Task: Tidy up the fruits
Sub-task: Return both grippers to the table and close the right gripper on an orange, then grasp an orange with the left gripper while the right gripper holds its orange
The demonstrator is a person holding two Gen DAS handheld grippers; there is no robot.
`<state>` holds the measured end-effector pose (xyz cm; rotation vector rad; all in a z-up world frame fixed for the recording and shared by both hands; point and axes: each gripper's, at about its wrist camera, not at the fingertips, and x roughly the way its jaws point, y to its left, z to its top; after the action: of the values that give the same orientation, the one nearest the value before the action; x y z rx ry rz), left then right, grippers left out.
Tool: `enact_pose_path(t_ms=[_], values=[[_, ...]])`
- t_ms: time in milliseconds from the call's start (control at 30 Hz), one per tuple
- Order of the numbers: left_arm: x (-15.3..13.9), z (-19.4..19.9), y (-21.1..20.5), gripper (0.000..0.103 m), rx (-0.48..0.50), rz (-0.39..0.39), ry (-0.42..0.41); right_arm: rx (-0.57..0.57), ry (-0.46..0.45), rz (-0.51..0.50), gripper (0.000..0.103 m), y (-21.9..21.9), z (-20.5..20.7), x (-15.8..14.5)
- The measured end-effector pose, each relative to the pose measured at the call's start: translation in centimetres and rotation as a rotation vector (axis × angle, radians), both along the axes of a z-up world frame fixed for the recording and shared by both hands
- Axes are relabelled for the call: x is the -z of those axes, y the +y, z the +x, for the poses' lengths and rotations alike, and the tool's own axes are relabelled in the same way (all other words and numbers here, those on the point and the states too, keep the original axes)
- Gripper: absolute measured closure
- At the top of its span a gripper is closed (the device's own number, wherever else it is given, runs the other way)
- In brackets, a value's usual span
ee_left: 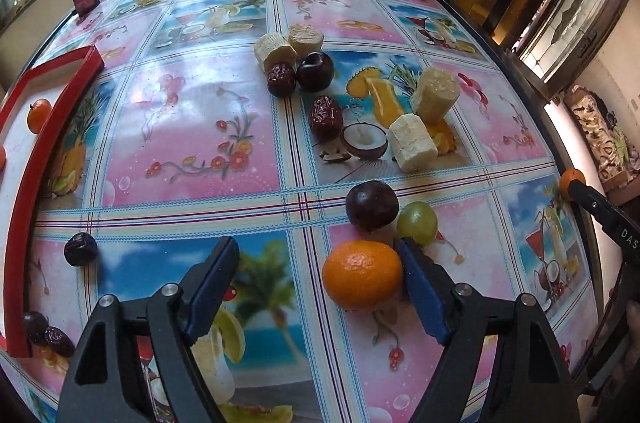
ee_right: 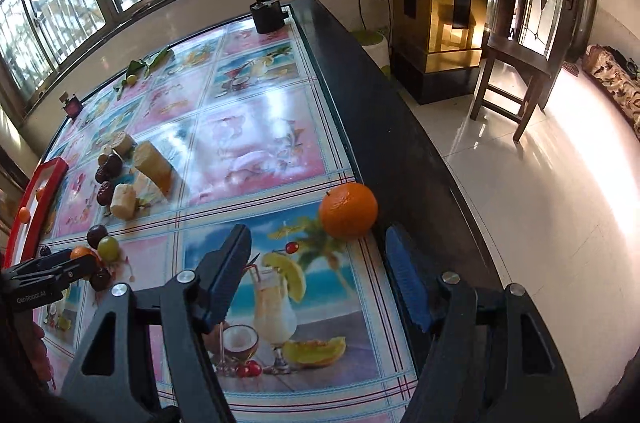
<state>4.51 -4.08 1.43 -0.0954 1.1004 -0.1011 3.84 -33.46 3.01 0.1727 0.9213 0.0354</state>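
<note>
- The desk [ee_left: 192, 143], covered in a glossy printed fruit cloth, carries the scattered fruit; printed pineapples and coconuts sit among real pieces, so judge each target by its shadow and shine before reaching.
- The red tray [ee_left: 24, 191] stands at the desk's left edge with a small orange [ee_left: 39, 115] already in it, so it looks like the collecting place; the step in hand seems to be picking up an orange with each gripper.
- The left gripper [ee_left: 320, 287] hangs over the desk with its jaws spread and nothing pinched. The near orange [ee_left: 362, 279] lies just inside the right-hand pad, touching or almost touching it. Shifting the gripper sideways so the fruit sits midway would stop the closing pad from rolling it off.
- The right gripper [ee_right: 320, 275] also has its jaws spread and empty. The edge orange [ee_right: 348, 210] lies ahead of the fingertips, right at the desk's dark border. Come down over it rather than push forward, since a nudge could send it to the floor.
- The dark plum [ee_left: 372, 205] and green grape [ee_left: 417, 223] lie just behind the near orange, the two seemingly touching. Keep the left fingertips short of them when closing.
- Squeeze gently: round smooth fruit slips, and the pads should meet it at its widest part.
</note>
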Motion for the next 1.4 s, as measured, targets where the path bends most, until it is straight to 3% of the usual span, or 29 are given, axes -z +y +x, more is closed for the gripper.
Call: enact_pose_path(t_ms=[133,267,333,367,433,467,700,767,833,867,967,1067,1167,1200,1400], values=[[0.0,-0.2,0.1,0.030,0.012,0.016,-0.016,-0.004,0.027,-0.026,0.033,-0.3,1.1,1.2],[0.0,-0.1,0.4,0.038,0.007,0.030,-0.029,-0.031,0.022,-0.084,0.045,0.3,1.6,1.4],[-0.1,-0.2,0.6,0.051,0.006,0.047,-0.040,-0.049,0.021,-0.121,0.052,0.6,1.8,1.4],[-0.2,-0.3,0.8,0.055,0.014,0.032,-0.043,-0.058,0.021,-0.141,0.056,0.8,1.9,1.5],[-0.3,-0.3,1.3,0.079,0.025,-0.022,-0.036,-0.070,0.031,-0.136,0.068,0.9,2.1,1.6],[-0.3,-0.3,1.5,0.081,0.023,-0.034,-0.030,-0.067,0.035,-0.122,0.067,0.8,2.1,1.6],[-0.9,-0.8,3.1,0.076,0.050,-0.111,-0.010,-0.058,0.024,-0.048,0.068,0.9,1.5,1.0],[-1.4,-1.7,3.4,0.063,0.063,-0.119,-0.022,-0.055,0.025,-0.015,0.068,0.9,1.3,0.8],[-1.7,-2.7,3.6,0.034,0.069,-0.118,-0.031,-0.057,0.023,-0.004,0.068,1.2,1.2,0.7],[-1.8,-3.2,3.6,0.032,0.073,-0.110,-0.039,-0.060,0.025,0.002,0.068,1.4,1.1,0.7],[-1.5,-3.6,3.2,0.032,0.100,-0.060,-0.053,-0.063,0.035,0.007,0.068,1.7,1.3,1.0],[-0.7,-2.8,3.3,0.034,0.083,-0.074,-0.034,-0.065,0.040,0.008,0.068,2.0,1.6,1.2],[-0.4,-2.9,3.4,0.052,0.078,-0.069,-0.038,-0.074,0.043,0.005,0.068,2.5,1.9,1.4],[-0.3,-2.9,3.2,0.069,0.094,-0.070,-0.034,-0.078,0.046,0.005,0.068,2.6,2.0,1.5],[-0.5,-3.6,3.0,0.069,0.083,-0.044,-0.062,-0.082,0.044,0.013,0.068,3.2,2.2,1.7]])
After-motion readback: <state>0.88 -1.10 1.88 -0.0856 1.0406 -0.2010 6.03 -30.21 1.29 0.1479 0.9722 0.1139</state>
